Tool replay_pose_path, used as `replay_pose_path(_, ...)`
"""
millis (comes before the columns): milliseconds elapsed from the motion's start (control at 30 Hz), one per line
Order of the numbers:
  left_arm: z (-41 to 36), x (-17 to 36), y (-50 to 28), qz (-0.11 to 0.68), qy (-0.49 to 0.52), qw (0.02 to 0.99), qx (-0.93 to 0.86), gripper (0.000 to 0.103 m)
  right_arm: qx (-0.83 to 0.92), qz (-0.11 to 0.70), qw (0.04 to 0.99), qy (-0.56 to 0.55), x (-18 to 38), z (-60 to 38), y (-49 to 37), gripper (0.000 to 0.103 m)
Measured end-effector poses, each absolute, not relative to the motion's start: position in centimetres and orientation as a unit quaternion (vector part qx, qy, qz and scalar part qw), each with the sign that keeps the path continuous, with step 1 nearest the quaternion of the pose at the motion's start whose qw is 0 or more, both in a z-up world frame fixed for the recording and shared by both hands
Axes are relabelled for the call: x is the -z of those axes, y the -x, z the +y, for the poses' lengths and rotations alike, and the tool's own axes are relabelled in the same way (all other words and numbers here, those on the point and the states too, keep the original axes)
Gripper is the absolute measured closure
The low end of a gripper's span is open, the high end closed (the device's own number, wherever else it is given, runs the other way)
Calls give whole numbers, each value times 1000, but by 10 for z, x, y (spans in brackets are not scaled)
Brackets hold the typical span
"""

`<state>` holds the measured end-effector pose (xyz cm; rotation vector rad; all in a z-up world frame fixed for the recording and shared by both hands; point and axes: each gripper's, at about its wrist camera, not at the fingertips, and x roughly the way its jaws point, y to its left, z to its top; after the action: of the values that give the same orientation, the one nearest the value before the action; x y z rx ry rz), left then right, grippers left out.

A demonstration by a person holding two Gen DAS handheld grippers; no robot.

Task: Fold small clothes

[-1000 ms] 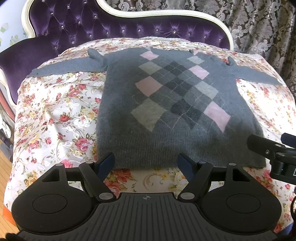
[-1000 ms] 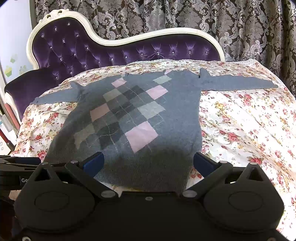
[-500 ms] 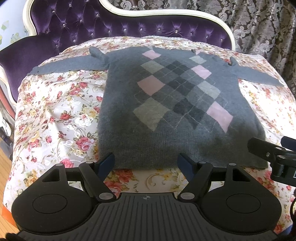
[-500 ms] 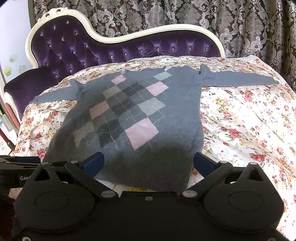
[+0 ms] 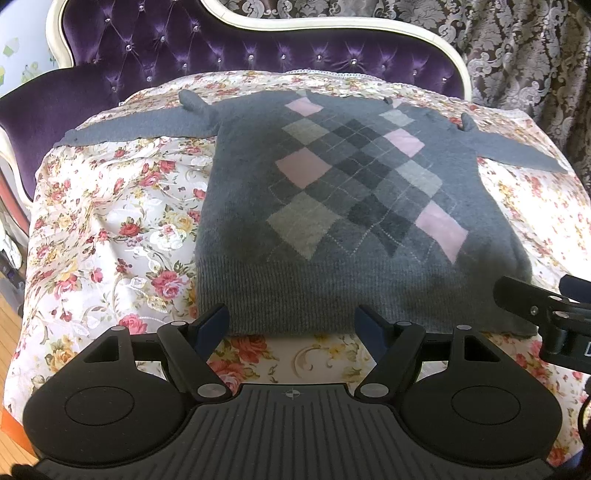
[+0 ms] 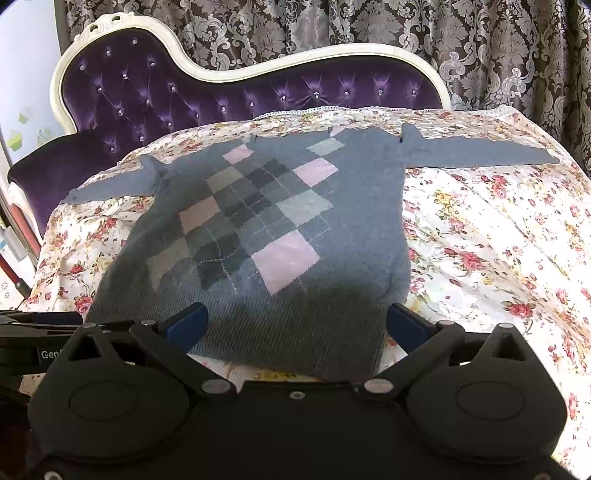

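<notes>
A small grey sweater (image 5: 351, 206) with a pink and grey argyle front lies flat on the floral cloth, both sleeves spread out sideways. It also shows in the right wrist view (image 6: 266, 236). My left gripper (image 5: 291, 325) is open and empty, hovering just before the hem's left half. My right gripper (image 6: 295, 325) is open and empty, over the hem's right half. The right gripper's fingers (image 5: 532, 306) show at the right edge of the left wrist view.
The floral cloth (image 5: 110, 229) covers a purple tufted chaise with a cream frame (image 6: 258, 70). Patterned curtains (image 6: 406, 26) hang behind. The cloth drops off at the left edge, with wooden floor (image 5: 9, 332) below.
Both grippers have edged slightly closer to the sweater's hem; the sweater has not moved and both stay open.
</notes>
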<state>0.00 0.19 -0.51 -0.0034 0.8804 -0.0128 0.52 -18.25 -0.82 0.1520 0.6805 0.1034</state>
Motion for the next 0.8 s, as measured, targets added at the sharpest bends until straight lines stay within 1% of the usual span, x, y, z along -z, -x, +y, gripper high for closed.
replay_pose_path(800, 11, 5, -14, 421, 17, 907, 7, 30, -53, 355, 930, -83, 13, -181, -18, 1)
